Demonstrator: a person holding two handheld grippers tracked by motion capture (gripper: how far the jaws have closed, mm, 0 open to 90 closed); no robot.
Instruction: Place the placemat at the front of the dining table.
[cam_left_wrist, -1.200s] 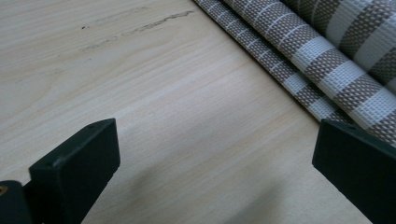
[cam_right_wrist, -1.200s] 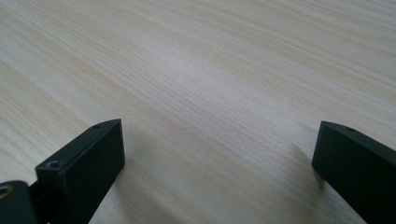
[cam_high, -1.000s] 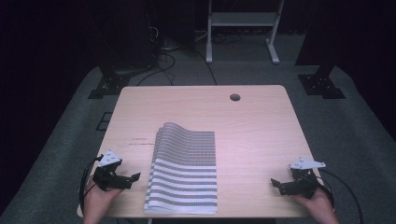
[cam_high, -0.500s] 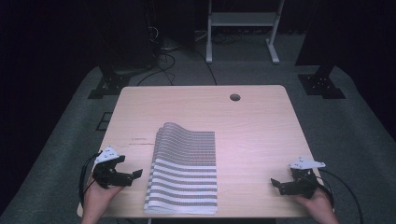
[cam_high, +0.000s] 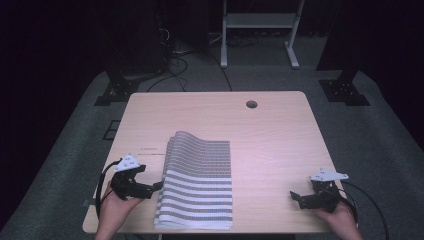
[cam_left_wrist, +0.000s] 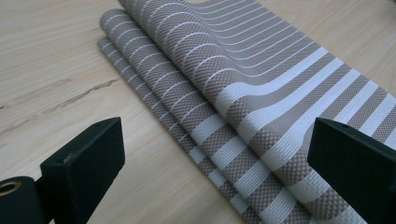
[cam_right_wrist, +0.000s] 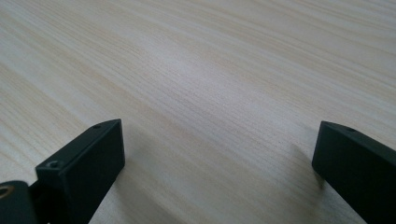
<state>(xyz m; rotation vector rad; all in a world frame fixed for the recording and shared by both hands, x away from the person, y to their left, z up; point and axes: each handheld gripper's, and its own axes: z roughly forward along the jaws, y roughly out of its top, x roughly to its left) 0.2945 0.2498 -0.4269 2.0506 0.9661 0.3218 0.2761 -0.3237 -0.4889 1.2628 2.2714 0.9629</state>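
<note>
1. Down at the near left corner of the pale wooden table (cam_high: 280, 135), the left gripper (cam_high: 156, 187) sits in the person's left hand (cam_high: 116, 210), pointing right toward the stack of striped placemats (cam_high: 197, 182).
2. Jaws wide apart there, nothing between them. In the left gripper view the gripper (cam_left_wrist: 212, 179) frames the stack's edge (cam_left_wrist: 243, 102): one black jaw over bare wood, the other over the woven stripes.
3. Whether that jaw touches the mats, I cannot tell.
4. The placemats are grey-brown with white bands, several layers fanned so their left edges step out one under another.
5. They lie in the middle of the near half of the table, their near edge at the table's front edge, the far end of the top one humped up off the surface.
6. Over on the near right, the right gripper (cam_high: 295, 196) rests in the right hand (cam_high: 337, 215), well apart from the mats, aimed left.
7. Its own view shows the gripper (cam_right_wrist: 219, 163) spread wide open too, just bare wood grain (cam_right_wrist: 201, 70) between the jaws and nothing held.
8. A black cable (cam_high: 372, 205) loops off the right gripper past the table's edge.
9. Far side of the table: a small round hole (cam_high: 251, 104) in the top.
10. Beyond it, a white metal stand (cam_high: 257, 22) on grey carpet (cam_high: 395, 145), and cables (cam_high: 177, 57) on the floor in the dark.
</note>
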